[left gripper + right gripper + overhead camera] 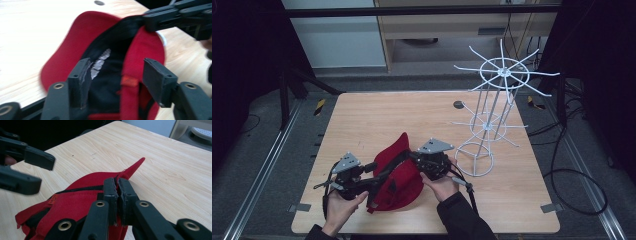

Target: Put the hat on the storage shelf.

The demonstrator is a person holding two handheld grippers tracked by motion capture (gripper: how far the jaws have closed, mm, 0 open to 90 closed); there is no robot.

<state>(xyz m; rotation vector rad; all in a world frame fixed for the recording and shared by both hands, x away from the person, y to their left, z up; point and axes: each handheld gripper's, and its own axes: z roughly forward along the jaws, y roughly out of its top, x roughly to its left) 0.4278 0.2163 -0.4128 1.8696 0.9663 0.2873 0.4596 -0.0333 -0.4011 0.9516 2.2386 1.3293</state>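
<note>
Pinching the red cap by its rim with the right gripper, left gripper spread wide over the lining, near edge of table. Looking light and floppy (brim stiffer), so gripping the brim.

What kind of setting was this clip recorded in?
Probably a lab or recording workspace, not a shop or home: a bare light wooden table framed by metal floor rails, loose black cables on grey flooring, and a white wire display rack standing as a prop.
</note>
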